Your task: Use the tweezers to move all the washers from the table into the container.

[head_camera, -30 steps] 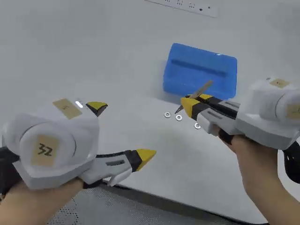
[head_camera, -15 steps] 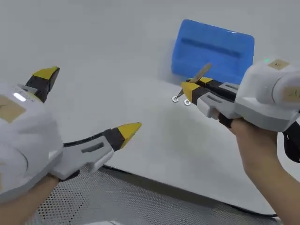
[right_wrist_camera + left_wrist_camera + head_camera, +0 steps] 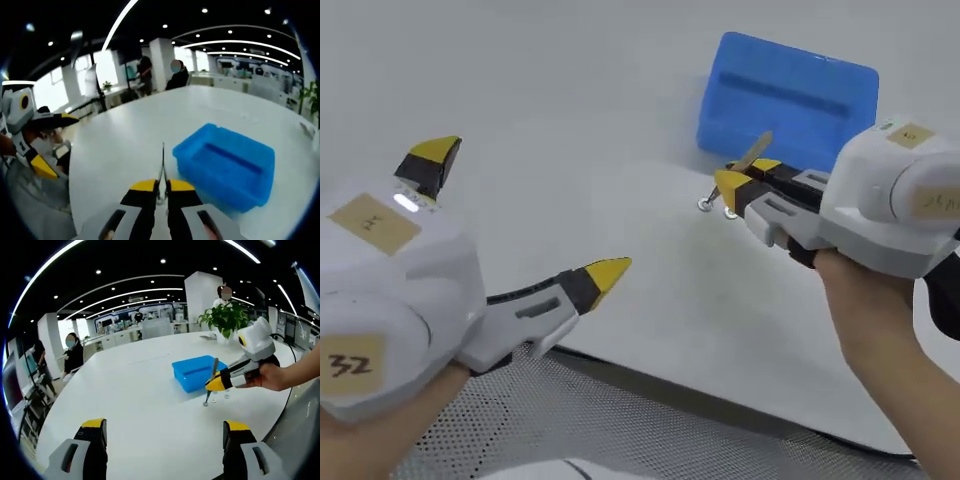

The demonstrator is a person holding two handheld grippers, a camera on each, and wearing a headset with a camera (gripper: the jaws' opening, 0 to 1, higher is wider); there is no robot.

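Note:
My right gripper [image 3: 732, 184] is shut on a pair of tweezers [image 3: 748, 160], whose thin tip points down at two small metal washers [image 3: 706, 205] on the white table. The blue container [image 3: 790, 92] stands just behind them, open side up. In the left gripper view, the right gripper [image 3: 220, 382] hangs over the washers [image 3: 215, 401] in front of the container [image 3: 197, 371]. The tweezers [image 3: 162, 160] stick out between the shut jaws of the right gripper [image 3: 162, 187], left of the container [image 3: 225, 165]. My left gripper [image 3: 520, 212] is open and holds nothing, well left of the washers.
The white table [image 3: 570, 120] stretches wide around the container. Its near edge [image 3: 650, 375] runs below the grippers, with grey perforated flooring [image 3: 550, 420] beneath. People, a potted plant [image 3: 227, 320] and desks stand far off in the open room.
The head camera has shifted, so the container sits higher and further right. The tweezers' tip has come down onto the left washers. My left gripper's jaws stand wider apart.

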